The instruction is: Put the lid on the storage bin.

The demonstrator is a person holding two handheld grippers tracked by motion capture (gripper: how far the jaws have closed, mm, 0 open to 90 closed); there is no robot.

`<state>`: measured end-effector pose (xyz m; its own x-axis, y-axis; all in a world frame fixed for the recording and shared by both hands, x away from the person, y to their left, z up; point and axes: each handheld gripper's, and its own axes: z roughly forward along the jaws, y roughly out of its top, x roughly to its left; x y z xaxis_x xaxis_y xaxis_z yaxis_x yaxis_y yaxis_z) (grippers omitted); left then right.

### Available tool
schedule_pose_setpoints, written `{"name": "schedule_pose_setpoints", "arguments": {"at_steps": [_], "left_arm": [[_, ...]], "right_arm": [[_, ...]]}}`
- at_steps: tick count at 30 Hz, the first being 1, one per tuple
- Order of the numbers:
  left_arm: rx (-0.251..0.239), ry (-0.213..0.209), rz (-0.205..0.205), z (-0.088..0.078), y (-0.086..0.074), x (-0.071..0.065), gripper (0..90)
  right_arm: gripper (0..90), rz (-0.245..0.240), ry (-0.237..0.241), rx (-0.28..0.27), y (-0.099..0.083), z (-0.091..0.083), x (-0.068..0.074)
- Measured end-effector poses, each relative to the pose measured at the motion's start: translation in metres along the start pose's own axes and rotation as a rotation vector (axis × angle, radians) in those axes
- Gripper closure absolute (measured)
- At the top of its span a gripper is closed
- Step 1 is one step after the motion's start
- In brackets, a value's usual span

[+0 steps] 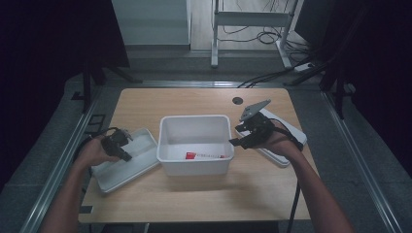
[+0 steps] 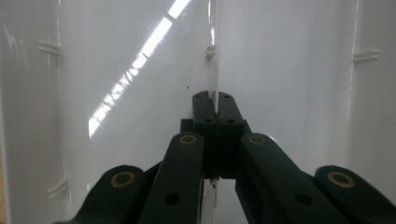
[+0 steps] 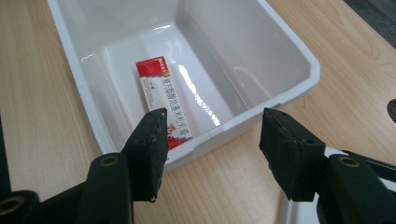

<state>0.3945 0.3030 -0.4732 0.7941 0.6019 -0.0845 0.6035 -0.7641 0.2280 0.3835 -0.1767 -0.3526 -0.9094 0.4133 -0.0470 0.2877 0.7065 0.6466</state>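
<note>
Left jaws (image 2: pixel 213 109): pinched together on a thin raised rib of the white lid (image 1: pixel 141 162) that lies at the left of the surface (image 1: pixel 204 194); in my left gripper view the glossy white plastic sits right behind the jaws.
Right jaws (image 3: pixel 212 140): spread wide, nothing between them, hanging over the near right corner of the white bin (image 3: pixel 299 81).
White bin: open-topped, in the middle of the surface, between my two hands.
Red-and-white box (image 3: pixel 164 100): flat on the bin's floor, near the wall closest to me.
In the way: the bin's rim stands between my right jaws and the box; nothing lies on top of the box.
Around: a second flat white lid (image 1: pixel 291 141) under my right hand (image 1: pixel 277 143), at the right of the surface; a dark round hole (image 1: pixel 237 100) in the surface beyond it; a white frame (image 1: pixel 252 22) and cables (image 1: pixel 267 36) on the floor behind.
Count: one bin, one box, two lids, two grippers.
</note>
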Motion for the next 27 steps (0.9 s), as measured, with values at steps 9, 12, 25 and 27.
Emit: {"name": "schedule_pose_setpoints", "arguments": {"at_steps": [9,12,25,27], "left_arm": [[-0.148,0.049,-0.001,-0.069,-0.012,0.006,89.5],[-0.176,0.061,0.02,-0.098,-0.009,0.002,89.5],[-0.249,0.063,0.173,-0.165,0.051,-0.022,89.5],[-0.248,0.058,0.191,-0.166,0.063,-0.027,89.5]], "right_arm": [[42.8,0.004,-0.025,-0.016,-0.002,-0.009,-0.003],[42.9,0.008,-0.032,-0.015,-0.003,-0.012,-0.004],[43.0,0.021,-0.047,-0.012,-0.008,-0.015,-0.007],[43.0,0.024,-0.046,-0.014,-0.009,-0.016,-0.008]]}}
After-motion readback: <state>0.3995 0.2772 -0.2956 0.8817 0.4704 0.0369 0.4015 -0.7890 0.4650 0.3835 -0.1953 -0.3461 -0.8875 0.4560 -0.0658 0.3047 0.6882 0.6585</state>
